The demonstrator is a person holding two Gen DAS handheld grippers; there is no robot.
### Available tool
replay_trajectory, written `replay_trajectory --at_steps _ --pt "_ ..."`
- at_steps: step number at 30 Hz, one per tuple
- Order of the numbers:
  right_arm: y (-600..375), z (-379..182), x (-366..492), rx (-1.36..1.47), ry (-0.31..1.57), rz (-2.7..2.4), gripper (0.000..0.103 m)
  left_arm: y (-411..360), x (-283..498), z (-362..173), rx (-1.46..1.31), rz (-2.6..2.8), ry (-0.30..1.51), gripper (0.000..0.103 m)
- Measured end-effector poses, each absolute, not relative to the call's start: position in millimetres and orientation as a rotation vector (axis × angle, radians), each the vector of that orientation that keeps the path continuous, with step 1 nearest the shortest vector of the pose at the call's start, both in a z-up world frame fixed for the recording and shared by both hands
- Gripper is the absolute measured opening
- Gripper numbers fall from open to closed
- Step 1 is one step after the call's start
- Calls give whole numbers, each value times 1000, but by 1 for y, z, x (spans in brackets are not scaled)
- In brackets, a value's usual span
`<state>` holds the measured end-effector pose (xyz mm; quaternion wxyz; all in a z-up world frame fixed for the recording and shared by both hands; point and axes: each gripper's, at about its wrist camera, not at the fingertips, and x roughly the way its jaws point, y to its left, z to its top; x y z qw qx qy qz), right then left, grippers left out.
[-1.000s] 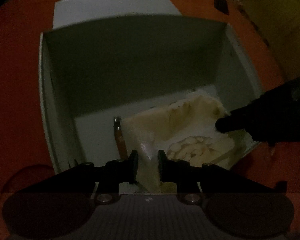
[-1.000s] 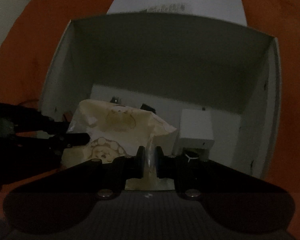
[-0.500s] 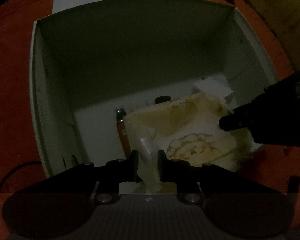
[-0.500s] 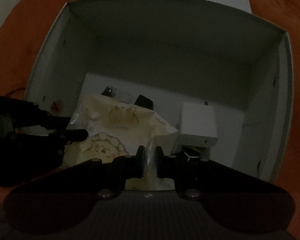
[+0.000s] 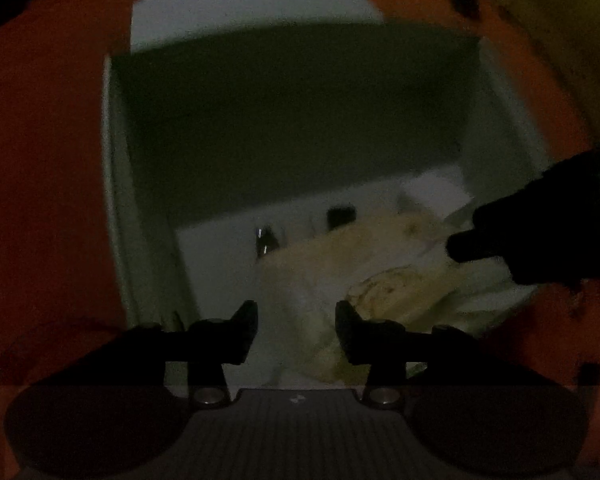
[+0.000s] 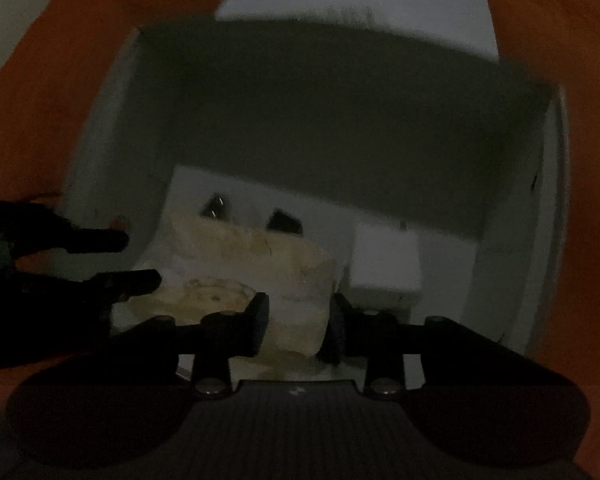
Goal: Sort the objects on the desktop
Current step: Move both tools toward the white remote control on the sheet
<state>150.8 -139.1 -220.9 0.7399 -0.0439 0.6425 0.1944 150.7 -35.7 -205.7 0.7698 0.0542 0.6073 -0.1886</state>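
Note:
A cream packet with a cartoon print (image 5: 384,280) (image 6: 260,276) lies in the near part of a white box (image 5: 148,240) (image 6: 112,168). My left gripper (image 5: 296,330) hangs over the packet's left end. Its jaws are opening, and the pads stand apart from the packet's edge. Over the packet's right end is my right gripper (image 6: 299,326), its jaws also opening with the packet's corner loose between them. Each gripper shows as a dark shape at the side of the other view. Both pictures are dim and blurred.
The box stands on an orange cloth (image 5: 40,200) (image 6: 52,80), its lid flap (image 5: 252,16) (image 6: 352,4) lying flat behind it. Inside are a white block (image 6: 384,264), a small black item (image 5: 340,216) (image 6: 286,220) and a shiny-tipped item (image 5: 266,240) (image 6: 216,208).
Both grippers, shut on the packet's ends in the earlier frames, have let go and their jaws have parted. The packet now rests lower in the box.

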Motion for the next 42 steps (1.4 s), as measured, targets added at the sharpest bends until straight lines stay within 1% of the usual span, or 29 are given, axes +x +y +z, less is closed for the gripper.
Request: replay_trajectory --at_steps 8,13,14,16,17,20,24,27,32,35,37,39,42 --pt "-143 -149 192 -100 1259 541 38 -19 183 -159 159 -430 1188 39" --pt "-140 -132 232 -214 1203 664 46 -27 224 -148 236 -536 1088 39" --pt "-138 -132 239 -267 1184 690 47 -30 230 -146 298 -567 1038 43" --pt "-134 -133 253 -372 1142 741 48 -36 240 -143 429 -611 929 47" --pt "-132 -135 261 -435 1112 769 48 -38 245 -144 490 -621 876 54" --pt "-131 -142 279 -558 1060 832 49 -43 265 -153 632 -684 809 59" --pt "-126 -156 298 -754 965 982 49 -46 293 -177 766 -780 839 59" --pt "-119 -170 317 -826 935 998 48 -50 311 -195 863 -820 824 59" --pt "-109 -204 329 -979 922 1097 48 -54 345 -209 850 -910 881 59" --pt "-102 -234 334 -1096 928 1150 47 -62 358 -228 905 -924 889 60" --pt "-98 -248 340 -1141 907 1175 46 -63 373 -231 876 -963 909 63" --pt "-95 -260 346 -1172 891 1202 46 -63 385 -232 847 -1012 936 72" --pt "-86 -276 353 -1210 893 1267 46 -70 400 -241 825 -1110 977 73"
